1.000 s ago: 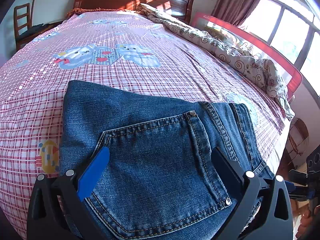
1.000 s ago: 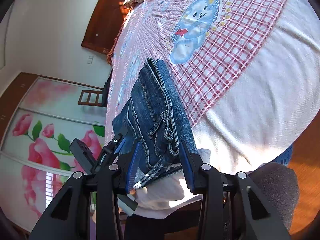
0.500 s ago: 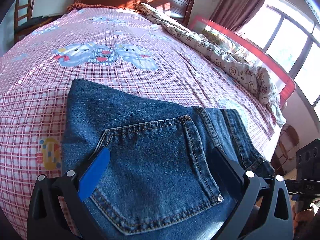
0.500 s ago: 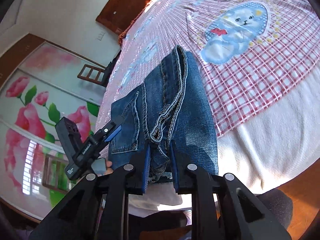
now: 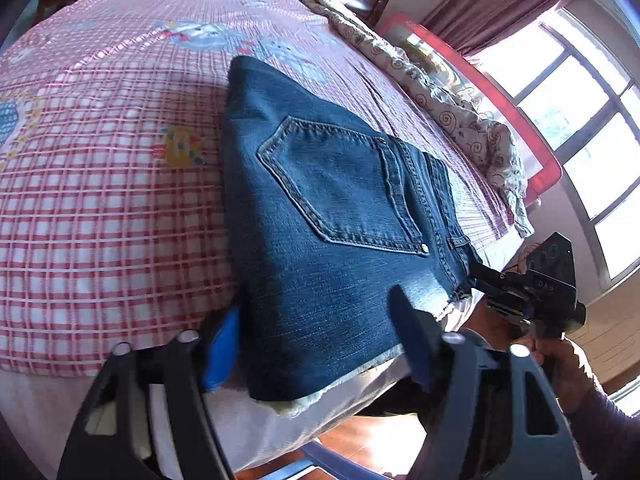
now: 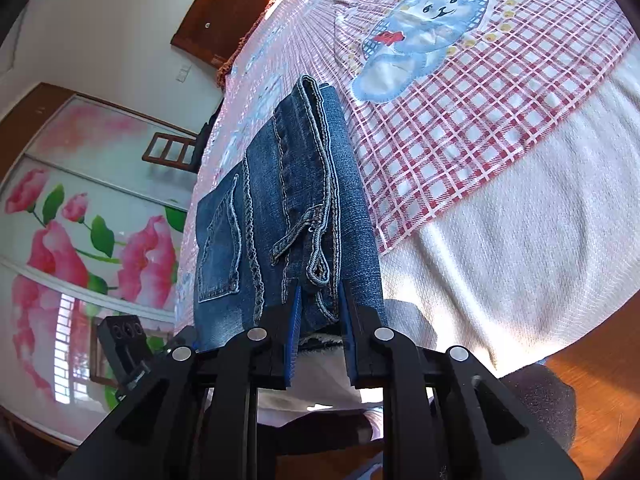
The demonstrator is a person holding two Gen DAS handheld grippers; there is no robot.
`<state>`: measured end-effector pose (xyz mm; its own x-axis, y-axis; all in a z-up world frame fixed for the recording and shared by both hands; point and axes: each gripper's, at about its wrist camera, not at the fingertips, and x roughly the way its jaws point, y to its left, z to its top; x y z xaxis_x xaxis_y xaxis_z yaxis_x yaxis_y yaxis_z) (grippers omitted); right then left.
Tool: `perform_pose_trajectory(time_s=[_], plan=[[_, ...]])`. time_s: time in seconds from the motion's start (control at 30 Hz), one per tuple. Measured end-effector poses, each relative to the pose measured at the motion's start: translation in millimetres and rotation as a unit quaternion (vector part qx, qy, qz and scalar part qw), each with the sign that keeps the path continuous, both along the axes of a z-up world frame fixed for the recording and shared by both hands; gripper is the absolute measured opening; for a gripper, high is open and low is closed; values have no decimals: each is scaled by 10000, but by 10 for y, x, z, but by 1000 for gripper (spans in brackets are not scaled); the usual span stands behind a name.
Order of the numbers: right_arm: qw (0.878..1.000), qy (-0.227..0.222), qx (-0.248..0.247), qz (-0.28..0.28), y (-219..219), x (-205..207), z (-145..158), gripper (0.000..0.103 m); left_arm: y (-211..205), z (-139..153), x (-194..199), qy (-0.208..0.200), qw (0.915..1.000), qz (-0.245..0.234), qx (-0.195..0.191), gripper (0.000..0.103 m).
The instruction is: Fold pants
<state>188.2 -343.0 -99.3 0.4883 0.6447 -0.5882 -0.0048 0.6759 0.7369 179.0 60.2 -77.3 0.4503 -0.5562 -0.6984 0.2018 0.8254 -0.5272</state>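
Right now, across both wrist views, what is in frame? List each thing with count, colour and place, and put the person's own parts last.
folded jeans: one, dark blue denim, back pocket up, at the near edge of the bed
bedsheet: one, pink and red check with cartoon animal prints, covering the bed
quilt: one, cream with swirl print, bunched along the far side of the bed
bed rail: one, red, beyond the quilt
headboard: one, brown wood
wardrobe doors: pink flower print
chair: one, dark wood, beside the bed
left tongs: black with blue pads, open, straddling the jeans' near corner
right tongs: black with blue pads, around the jeans' waistband edge
right hand: holding the right tongs
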Motion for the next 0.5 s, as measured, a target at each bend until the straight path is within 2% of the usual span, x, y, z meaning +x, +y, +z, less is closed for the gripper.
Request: perform_pose_trajectory(time_s=[0.07, 0.1, 0.13, 0.2, 0.23, 0.37, 0.43, 0.47, 0.5], plan=[[10000, 14, -15, 16, 3, 17, 6, 18, -40, -7, 38, 102, 9997, 90, 219, 53], [10000, 11, -12, 15, 7, 20, 8, 18, -3, -6, 45, 156, 9996, 164, 195, 43], [10000, 3, -13, 23, 10, 21, 8, 18, 63, -5, 45, 222, 9994, 247, 8, 30], [10000, -20, -22, 15, 26, 15, 14, 18, 161, 41, 24, 270, 9985, 414, -223, 18], [10000, -32, -43, 7, 33, 3, 25, 18, 169, 92, 3, 226, 9985, 453, -212, 14], [9993, -132, -352, 20, 65, -47, 94, 18, 169, 313, -108, -61, 9975, 708, 10, 12], [9993, -32, -365, 67, 60, -35, 13, 17, 205, 99, -67, 232, 9966, 788, 72, 17], [9994, 15, -333, 81, 66, -21, -36, 17, 245, -97, -26, 570, 9943, 898, 98, 26], [9995, 42, -315, 81, 66, -6, -67, 17, 319, -193, -33, 575, 9928, 1023, -224, 27]])
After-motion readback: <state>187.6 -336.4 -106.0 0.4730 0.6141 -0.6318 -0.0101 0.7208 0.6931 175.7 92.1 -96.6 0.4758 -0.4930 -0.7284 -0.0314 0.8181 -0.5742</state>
